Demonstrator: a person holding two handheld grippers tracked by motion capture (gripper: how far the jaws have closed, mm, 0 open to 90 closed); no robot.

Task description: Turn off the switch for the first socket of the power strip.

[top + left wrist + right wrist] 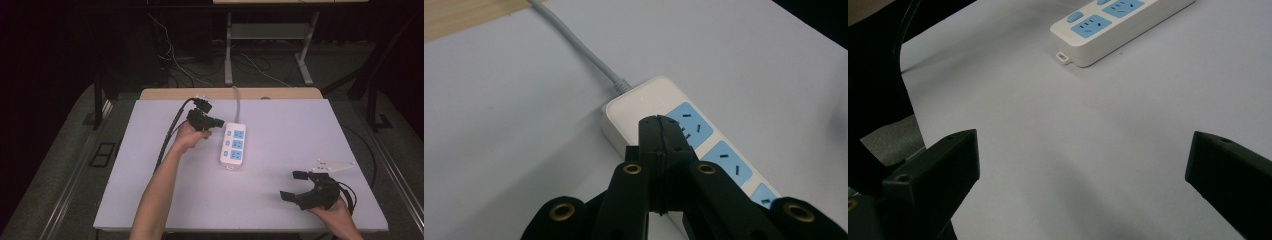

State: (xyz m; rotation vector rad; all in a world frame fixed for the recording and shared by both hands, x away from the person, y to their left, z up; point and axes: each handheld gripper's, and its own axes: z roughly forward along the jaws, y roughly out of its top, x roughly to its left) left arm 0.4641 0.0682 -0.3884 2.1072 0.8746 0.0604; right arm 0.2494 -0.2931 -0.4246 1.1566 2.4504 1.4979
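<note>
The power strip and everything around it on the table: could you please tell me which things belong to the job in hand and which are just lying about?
In the job:
- power strip, white with blue sockets
- left tongs, shut, over its cord end
- right tongs, open, apart from it

Lying about:
- table
- cables on the floor behind

a pale grey rectangular tabletop (280, 200) edged at its far side by a light wooden strip (260, 93) stands on grey carpeted floor (60, 165). beyond it, the white metal legs of a second desk (228, 55) rise amid loose dark and pale cables on the floor (175, 60). the room behind lies in near darkness, light falling mainly on the tabletop.
</note>
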